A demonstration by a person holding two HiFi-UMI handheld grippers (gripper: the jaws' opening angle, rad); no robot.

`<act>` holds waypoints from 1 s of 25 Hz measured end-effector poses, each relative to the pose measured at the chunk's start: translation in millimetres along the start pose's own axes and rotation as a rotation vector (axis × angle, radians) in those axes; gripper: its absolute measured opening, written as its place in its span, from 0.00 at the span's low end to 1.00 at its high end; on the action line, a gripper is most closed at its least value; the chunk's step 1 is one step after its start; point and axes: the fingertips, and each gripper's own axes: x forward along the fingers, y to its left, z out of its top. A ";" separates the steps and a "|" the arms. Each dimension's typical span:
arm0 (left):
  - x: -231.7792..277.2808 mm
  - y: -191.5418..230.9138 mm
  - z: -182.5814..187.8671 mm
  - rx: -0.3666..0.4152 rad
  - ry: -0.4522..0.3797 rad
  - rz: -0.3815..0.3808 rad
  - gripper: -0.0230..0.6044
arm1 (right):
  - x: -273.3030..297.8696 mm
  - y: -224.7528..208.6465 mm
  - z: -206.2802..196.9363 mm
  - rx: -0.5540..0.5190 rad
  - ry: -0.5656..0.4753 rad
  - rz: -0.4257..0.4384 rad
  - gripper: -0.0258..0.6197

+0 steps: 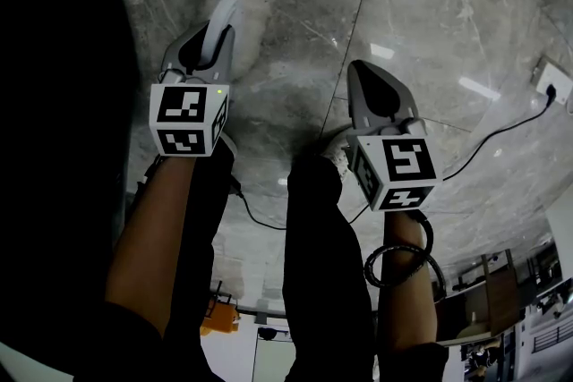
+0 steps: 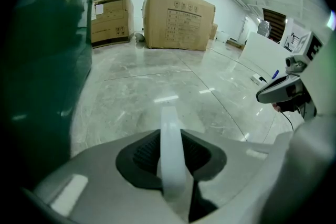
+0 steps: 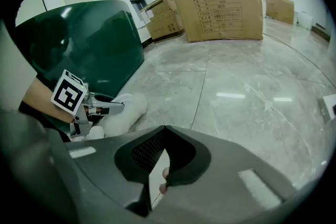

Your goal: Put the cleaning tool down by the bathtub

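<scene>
The cleaning tool (image 1: 240,6), a white handle (image 2: 169,149) ending in a fluffy white head (image 3: 125,107), is off to the person's left, held low just beside the dark green bathtub (image 3: 89,39). Whether the head touches the floor (image 1: 430,31) cannot be told. The left gripper (image 1: 213,40) has its 2 jaws clamped tight on the handle, which runs straight out between the pads. The right gripper (image 1: 363,76) hangs well apart from the tool, its jaws brought together on nothing. 2 cardboard boxes (image 3: 218,5) stand far across the room, and a cable (image 1: 501,134) trails over the tiles.

The carry looks finished and the setting-down is the step in hand. The next move likely calls for lowering the left gripper until the tool lies on the floor against the tub, then parting the jaws and drawing back clear of the handle.
</scene>
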 end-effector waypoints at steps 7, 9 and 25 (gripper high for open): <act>4.6 -3.7 -14.6 0.010 0.019 -0.023 0.17 | 0.2 -2.7 -5.4 -0.002 0.001 -0.008 0.08; 5.6 -4.9 -13.8 0.015 0.015 -0.027 0.17 | 0.9 -3.8 -6.5 0.000 0.001 -0.009 0.08; 2.8 -9.2 -10.0 0.005 0.014 -0.055 0.18 | -5.2 -2.6 0.6 -0.025 -0.001 -0.007 0.08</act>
